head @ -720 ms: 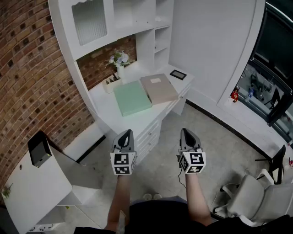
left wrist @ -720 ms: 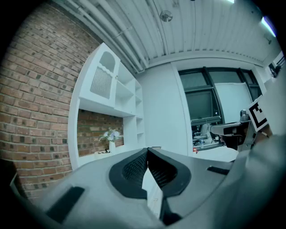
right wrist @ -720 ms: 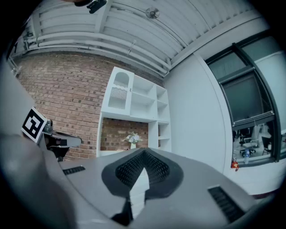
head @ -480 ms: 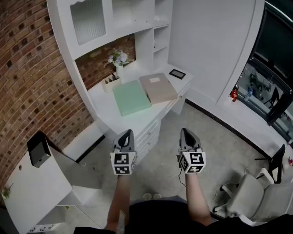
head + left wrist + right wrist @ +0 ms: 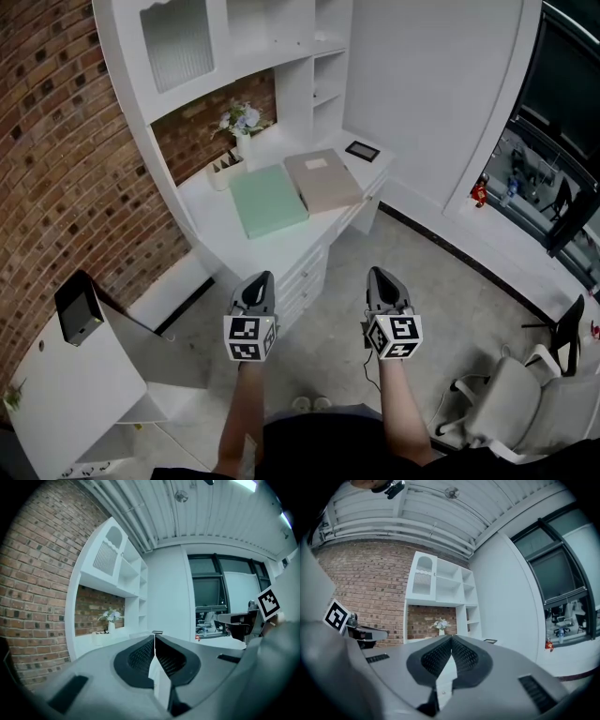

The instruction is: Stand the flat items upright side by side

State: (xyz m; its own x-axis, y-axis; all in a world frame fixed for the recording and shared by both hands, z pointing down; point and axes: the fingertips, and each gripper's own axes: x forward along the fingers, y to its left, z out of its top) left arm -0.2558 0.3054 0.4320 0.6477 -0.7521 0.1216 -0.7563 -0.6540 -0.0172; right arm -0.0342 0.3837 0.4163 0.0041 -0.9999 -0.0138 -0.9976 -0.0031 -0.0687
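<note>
Desk (image 5: 208,204): green folder (image 5: 268,200), beige folder (image 5: 323,179) flat, side by side.

Both forearms are held forward, side by side and well apart. The left gripper (image 5: 254,292) and right gripper (image 5: 382,288) are pointed toward the far side, jaws pressed together, with nothing gripped between them.

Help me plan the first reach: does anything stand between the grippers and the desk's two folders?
Nothing visible does. The left gripper and right gripper, shut and empty, hang over floor short of the desk; the green folder and beige folder lie flat near its front.
</note>
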